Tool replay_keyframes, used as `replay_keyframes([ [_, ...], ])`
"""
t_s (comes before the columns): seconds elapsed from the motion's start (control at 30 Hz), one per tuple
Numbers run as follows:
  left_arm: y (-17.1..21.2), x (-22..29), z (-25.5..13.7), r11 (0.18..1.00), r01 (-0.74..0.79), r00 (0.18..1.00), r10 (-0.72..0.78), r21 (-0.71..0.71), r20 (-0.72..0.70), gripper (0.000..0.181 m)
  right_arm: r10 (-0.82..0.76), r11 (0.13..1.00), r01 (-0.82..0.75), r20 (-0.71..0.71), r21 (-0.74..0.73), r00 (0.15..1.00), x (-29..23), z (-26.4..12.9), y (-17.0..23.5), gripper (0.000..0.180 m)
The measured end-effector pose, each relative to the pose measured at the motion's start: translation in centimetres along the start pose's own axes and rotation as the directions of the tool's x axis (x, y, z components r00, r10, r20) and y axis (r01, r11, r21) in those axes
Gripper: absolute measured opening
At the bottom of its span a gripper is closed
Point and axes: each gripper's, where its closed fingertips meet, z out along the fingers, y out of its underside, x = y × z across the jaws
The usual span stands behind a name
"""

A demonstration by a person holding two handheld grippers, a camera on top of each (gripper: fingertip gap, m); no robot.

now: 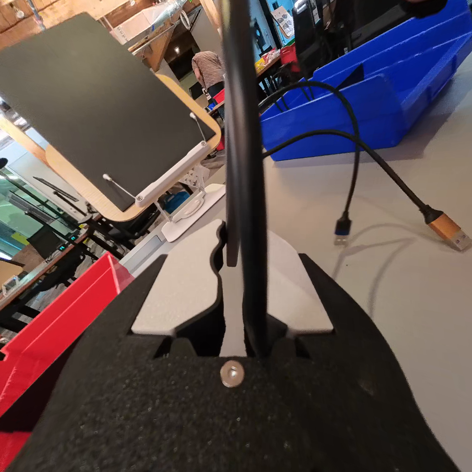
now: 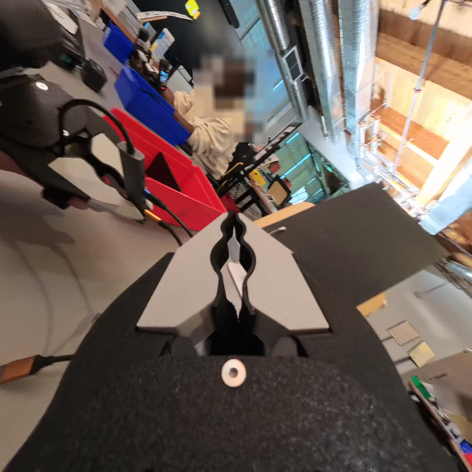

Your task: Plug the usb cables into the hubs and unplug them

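The left gripper [image 1: 242, 245], black-bodied with pale grey finger pads, is clamped on a slim dark grey rectangular USB hub [image 1: 241, 127]. In the left wrist view the hub stands on edge between the pads and runs from the gripper's throat straight toward twelve o'clock, out past the top of the picture.

In the right wrist view the same hub [image 2: 132, 176] shows at ten o'clock, held in the left gripper [image 2: 127, 189], with its own black lead looping from its upper end. Two plugs sit in its lower edge: one with a blue collar [image 2: 149, 192] and one with an orange collar [image 2: 152, 214], each trailing a black cable toward five o'clock.

On the grey tabletop [image 1: 383, 319], at three o'clock from the left gripper and well apart from it, lie two loose plugs: a small black USB plug with a blue band [image 1: 342, 231] and a larger orange metal-sleeved USB plug [image 1: 449, 233]. Their black cables run back toward one o'clock, to a blue plastic bin [image 1: 357, 122]. A red plastic bin [image 1: 56, 319] sits at eight o'clock.

The right gripper [image 2: 235, 219] has its wavy-edged grey pads drawn together at the tips with nothing between them. It is tilted upward, well apart from the hub. Another orange-sleeved plug [image 2: 16, 369] lies on the table at its eight o'clock.
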Motion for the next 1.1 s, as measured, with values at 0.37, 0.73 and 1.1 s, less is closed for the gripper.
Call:
replay_keyframes([
  [0.37, 1.0, 2.5, 0.4, 0.986, -0.154, 0.983, 0.146, -0.067, -0.108, 0.011, 0.101, 0.991, -0.049, 0.458, -0.125, 0.883, -11.1, 1.4, 0.6, 0.017],
  [0.73, 3.0, 2.5, 0.7, 0.936, -0.3, 0.952, 0.282, -0.186, -0.118, 0.009, -0.124, 0.946, 0.239, 0.437, -0.218, 0.891, -11.1, 1.6, 2.8, 0.024],
  [1.1, 0.5, 3.2, 0.0, 0.935, -0.331, 0.943, 0.325, -0.124, -0.068, 0.031, -0.043, 0.941, 0.158, 0.357, -0.298, 0.933, -8.6, 1.9, 5.3, 0.009],
])
